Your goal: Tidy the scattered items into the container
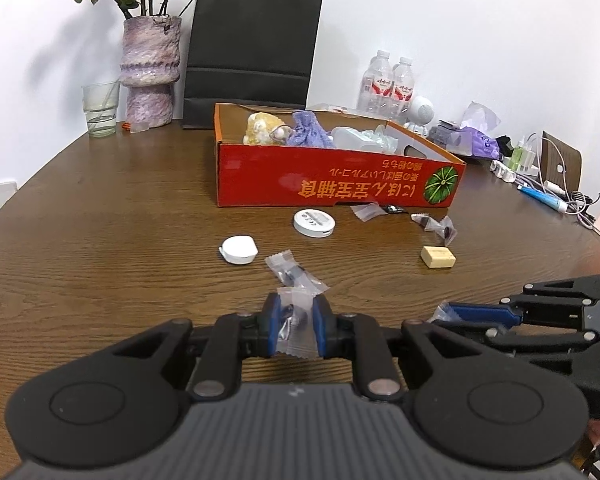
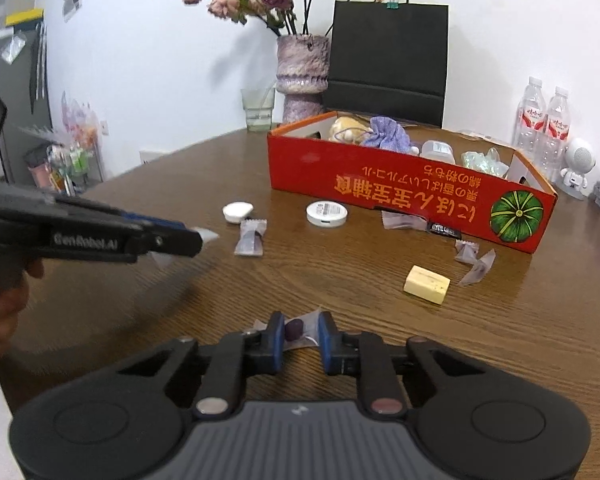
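My left gripper [image 1: 296, 310] is shut on a clear wrapped candy [image 1: 294, 332] just above the wooden table [image 1: 100, 260]. My right gripper [image 2: 300, 326] is shut on another clear wrapper holding a purple candy [image 2: 294, 329], low over the table's near edge. Each gripper also shows from the side in the other's view. Beyond them stands the red cardboard box [image 1: 340, 178], which holds a purple cloth and other things. Before it lie a wrapped candy [image 1: 294, 272], a white round disc [image 1: 314, 222], a small white case [image 1: 239, 249], a yellow block [image 1: 438, 257] and more wrappers [image 1: 440, 228].
Behind the box stand a black paper bag [image 1: 252, 52], a purple vase [image 1: 150, 68] with dried roses and a glass [image 1: 100, 110]. Two water bottles [image 1: 388, 84], a white toy, tissues and cables [image 1: 548, 184] crowd the right side. A hand [image 2: 4, 304] holds the left gripper.
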`<action>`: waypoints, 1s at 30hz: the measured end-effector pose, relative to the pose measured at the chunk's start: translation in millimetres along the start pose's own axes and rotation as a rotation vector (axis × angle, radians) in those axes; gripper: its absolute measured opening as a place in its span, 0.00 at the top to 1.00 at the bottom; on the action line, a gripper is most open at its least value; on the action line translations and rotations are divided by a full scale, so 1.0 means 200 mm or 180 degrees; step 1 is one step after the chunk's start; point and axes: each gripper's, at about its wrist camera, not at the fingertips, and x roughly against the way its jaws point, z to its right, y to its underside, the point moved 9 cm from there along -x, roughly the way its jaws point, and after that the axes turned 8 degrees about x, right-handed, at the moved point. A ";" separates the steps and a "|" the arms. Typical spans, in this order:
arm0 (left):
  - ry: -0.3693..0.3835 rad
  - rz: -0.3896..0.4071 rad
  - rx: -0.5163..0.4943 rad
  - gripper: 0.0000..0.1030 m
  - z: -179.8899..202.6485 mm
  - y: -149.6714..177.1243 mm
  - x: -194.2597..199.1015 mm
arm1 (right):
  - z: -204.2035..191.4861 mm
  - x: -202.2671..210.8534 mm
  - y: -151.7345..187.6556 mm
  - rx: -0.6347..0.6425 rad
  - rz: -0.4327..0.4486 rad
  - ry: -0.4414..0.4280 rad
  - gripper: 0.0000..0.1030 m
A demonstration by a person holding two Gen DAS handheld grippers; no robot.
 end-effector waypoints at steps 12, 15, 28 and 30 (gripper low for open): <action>0.0116 0.0069 -0.0020 0.82 0.08 -0.05 0.00 | 0.09 0.07 -0.08 -0.0095 0.0220 0.0056 0.96; 0.0153 0.0126 -0.0057 0.82 0.12 -0.09 0.00 | 0.13 0.07 -0.12 -0.0086 0.0255 0.0084 0.96; 0.0154 0.0085 0.0004 0.82 0.11 -0.08 0.00 | 0.04 -0.09 0.01 -0.0107 -0.0129 -0.0065 0.43; 0.0143 0.0081 0.0037 0.82 0.10 -0.08 0.00 | 0.00 -0.10 0.00 -0.0008 -0.0120 -0.0068 0.67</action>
